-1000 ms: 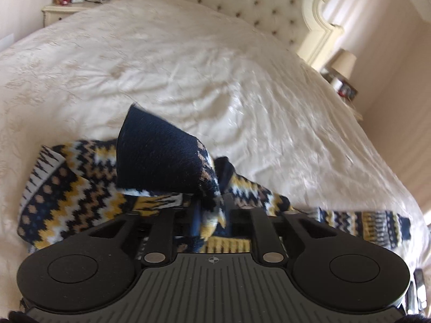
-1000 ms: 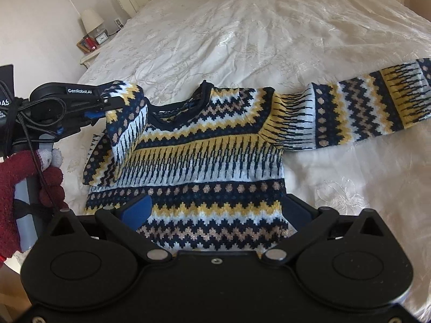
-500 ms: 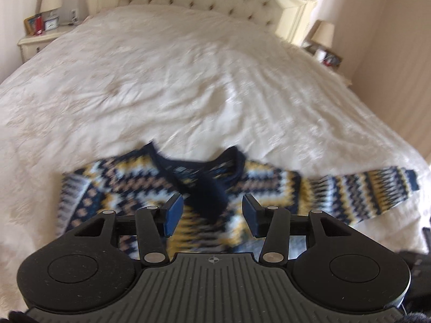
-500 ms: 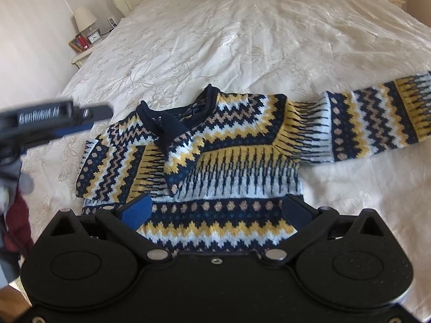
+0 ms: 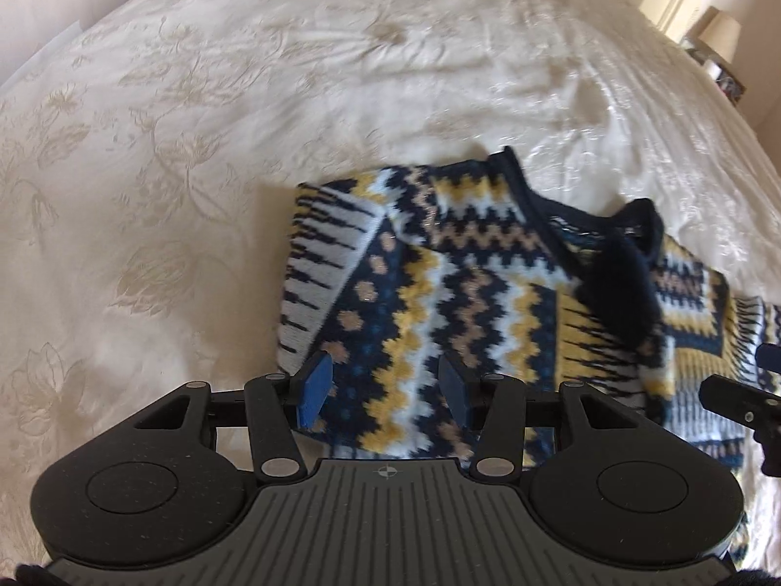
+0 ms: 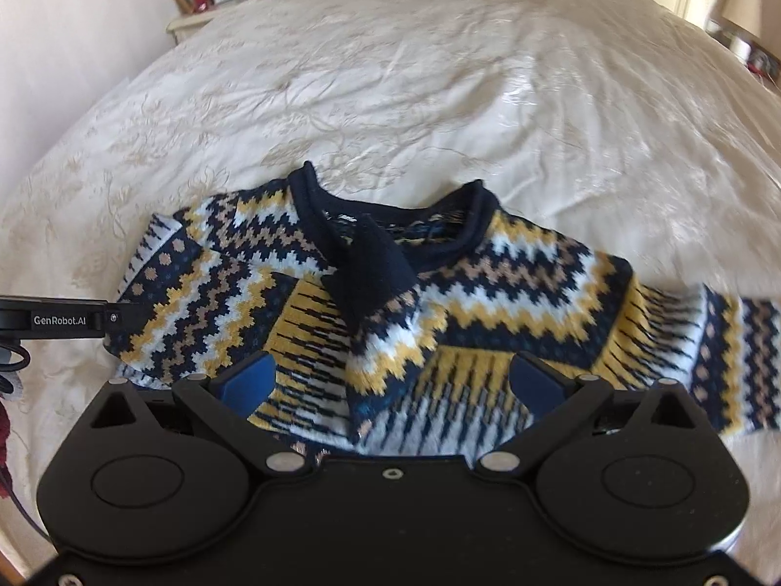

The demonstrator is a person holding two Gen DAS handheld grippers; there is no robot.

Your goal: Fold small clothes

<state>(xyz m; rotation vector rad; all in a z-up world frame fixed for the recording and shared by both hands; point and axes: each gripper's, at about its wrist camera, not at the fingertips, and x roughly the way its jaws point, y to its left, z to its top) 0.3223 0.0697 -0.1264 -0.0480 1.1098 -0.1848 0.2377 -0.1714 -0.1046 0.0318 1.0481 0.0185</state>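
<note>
One sleeve folded in, the other not yet

The patterned jumper (image 6: 400,322) lies face up on the bed (image 6: 390,73), its collar (image 6: 390,224) toward the headboard. The sleeve on the left gripper's side is already laid across the chest, its dark cuff (image 6: 371,268) resting just below the collar; the other sleeve (image 6: 732,351) lies stretched out flat on the far side of the collar. So I judge the fold about a third done: that sleeve and the body fold are left. The left gripper (image 5: 385,390) hovers over the folded sleeve's shoulder, fingers spread and holding nothing. The right gripper (image 6: 390,381) hangs over the jumper below the collar, fingers wide apart and empty too.
</note>
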